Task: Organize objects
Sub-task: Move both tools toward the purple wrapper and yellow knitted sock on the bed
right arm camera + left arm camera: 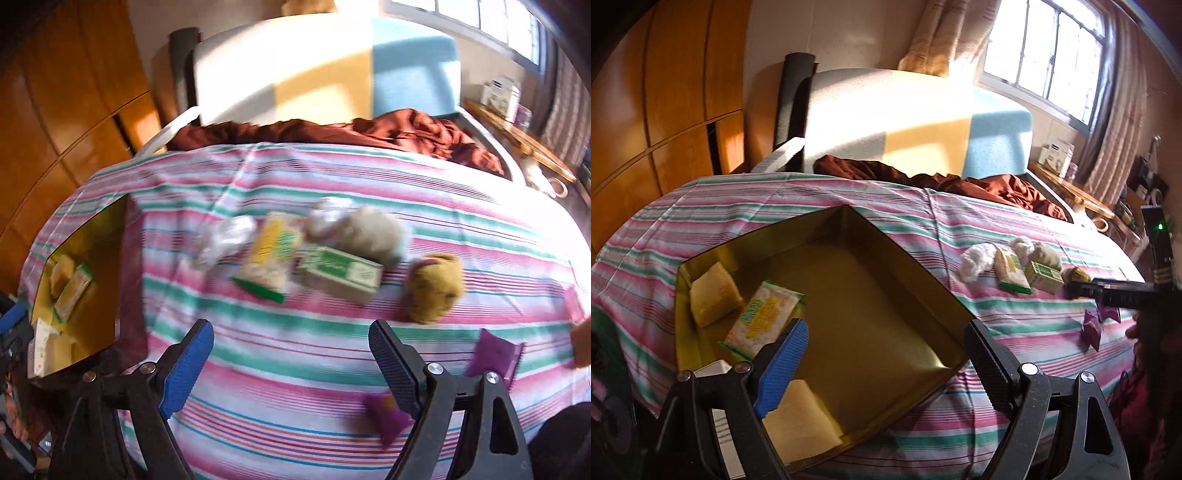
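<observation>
Left wrist view showed the left tongs (886, 354) spread wide and empty over the gold tin box (871, 280), which sat toward the bed's (812, 199) left edge with a yellow sponge (714, 293) and a green-and-yellow packet (764, 317) already inside. In the right wrist view the right tongs (291, 365), also wide with nothing between them, hung above the striped sheet short of the loose cluster mid-bed: a crumpled white wad (218, 243), a snack packet (269, 254), a green-and-white carton (340, 273) and a brownish round lump (436, 288). Purple wrappers (495, 350) lay nearer the front edge.

Risk, as I judged it: those items touched or overlapped, so one closing could pinch two or knock the carton aside. Blur suggested fast travel, which invited overshoot. Soft bedding could let a light wrapper slide from the pads.
</observation>
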### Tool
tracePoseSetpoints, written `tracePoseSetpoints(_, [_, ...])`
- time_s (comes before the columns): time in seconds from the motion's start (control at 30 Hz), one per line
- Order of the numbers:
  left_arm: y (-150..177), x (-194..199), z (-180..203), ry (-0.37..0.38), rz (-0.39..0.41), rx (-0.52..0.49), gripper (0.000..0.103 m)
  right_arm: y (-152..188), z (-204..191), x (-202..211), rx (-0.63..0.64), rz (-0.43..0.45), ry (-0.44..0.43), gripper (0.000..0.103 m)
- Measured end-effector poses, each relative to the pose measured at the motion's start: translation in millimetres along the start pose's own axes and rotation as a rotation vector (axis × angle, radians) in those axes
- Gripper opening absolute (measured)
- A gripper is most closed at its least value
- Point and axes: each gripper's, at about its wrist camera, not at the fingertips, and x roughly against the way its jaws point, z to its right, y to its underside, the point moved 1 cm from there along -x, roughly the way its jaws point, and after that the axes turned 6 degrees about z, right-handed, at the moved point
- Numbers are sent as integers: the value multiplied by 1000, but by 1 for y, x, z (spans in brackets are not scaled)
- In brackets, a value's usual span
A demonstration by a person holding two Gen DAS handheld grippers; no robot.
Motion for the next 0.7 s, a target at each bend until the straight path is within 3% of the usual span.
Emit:
tracePoseSetpoints(0.13, [1, -21, 43, 82, -41, -96, 87, -5, 91, 13, -241, 61, 144, 88])
tracePoseSetpoints(0.2, [4, -33, 66, 124, -68, -143, 87, 4, 135, 12, -464, 70, 88, 90])
tracePoseSetpoints(0.3, [8, -49, 102, 188, -100, -223, 86, 15, 172, 14, -656, 117, 6, 91])
tracePoseSetpoints(0.4, [11, -62, 138, 269, -122, -289, 85, 18, 179, 19, -707, 168, -20, 91])
tracePoseSetpoints(0.7, [18, -93, 247, 509, -143, -494, 74, 19, 178, 17, -734, 173, -117, 91])
